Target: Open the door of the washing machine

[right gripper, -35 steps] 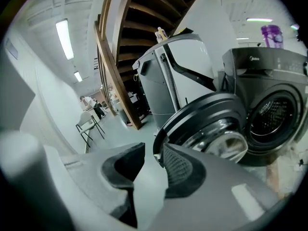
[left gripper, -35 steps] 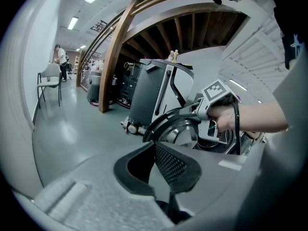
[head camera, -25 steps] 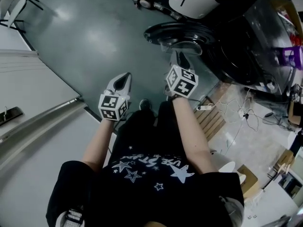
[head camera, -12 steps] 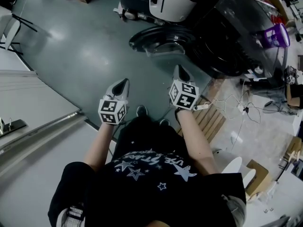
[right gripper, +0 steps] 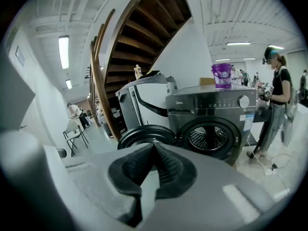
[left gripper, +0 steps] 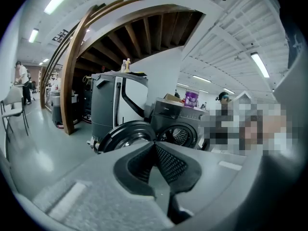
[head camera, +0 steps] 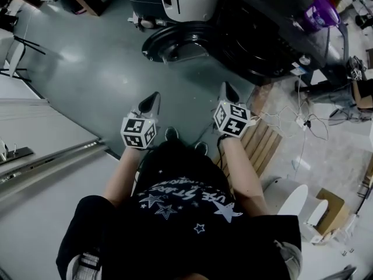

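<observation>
The dark grey washing machine (right gripper: 219, 109) stands ahead, its round door (right gripper: 144, 136) swung wide to the left and the steel drum (right gripper: 211, 137) showing. In the head view the door (head camera: 175, 42) juts out low from the machine (head camera: 274, 34), well beyond both grippers. My left gripper (head camera: 152, 100) and right gripper (head camera: 228, 90) hover side by side in front of my legs, apart from the door. Both are shut with nothing between the tips, as seen for the left gripper (left gripper: 154, 144) and right gripper (right gripper: 154, 146) in their own views.
A purple jug (right gripper: 222, 76) sits on the machine's top. A white-and-black appliance (left gripper: 113, 105) stands left of it, under a wooden staircase (left gripper: 77, 66). Wooden slats (head camera: 262, 144) and cables (head camera: 303, 121) lie on the floor at right. A person (right gripper: 276, 105) stands right of the machine; a chair (left gripper: 12, 112) is far left.
Both grippers have drawn back from the open door toward my body. The right gripper, close beside the door's edge a second ago, is now well short of it. The view shifted.
</observation>
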Motion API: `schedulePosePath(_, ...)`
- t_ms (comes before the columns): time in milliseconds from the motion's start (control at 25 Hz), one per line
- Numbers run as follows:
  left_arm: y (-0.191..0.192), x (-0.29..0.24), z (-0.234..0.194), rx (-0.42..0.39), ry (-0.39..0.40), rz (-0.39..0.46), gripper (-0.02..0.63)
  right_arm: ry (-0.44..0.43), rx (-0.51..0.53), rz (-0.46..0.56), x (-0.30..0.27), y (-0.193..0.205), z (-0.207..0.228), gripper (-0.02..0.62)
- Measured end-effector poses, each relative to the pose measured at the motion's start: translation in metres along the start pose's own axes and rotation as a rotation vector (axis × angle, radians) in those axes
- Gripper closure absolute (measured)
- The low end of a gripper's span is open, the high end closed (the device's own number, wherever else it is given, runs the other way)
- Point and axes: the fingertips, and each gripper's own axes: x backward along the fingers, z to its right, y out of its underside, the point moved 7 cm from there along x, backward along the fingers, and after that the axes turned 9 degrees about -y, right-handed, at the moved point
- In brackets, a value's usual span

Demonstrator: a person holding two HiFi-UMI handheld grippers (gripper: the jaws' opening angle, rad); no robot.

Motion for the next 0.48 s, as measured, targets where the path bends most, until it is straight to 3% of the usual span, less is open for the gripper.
schedulePosePath(480,-0.008,0.049,0.08,-0.039,-0.023,0.019,0.595,-0.031,-0.045,-0.023,0.087,0.016,0.048,0.591)
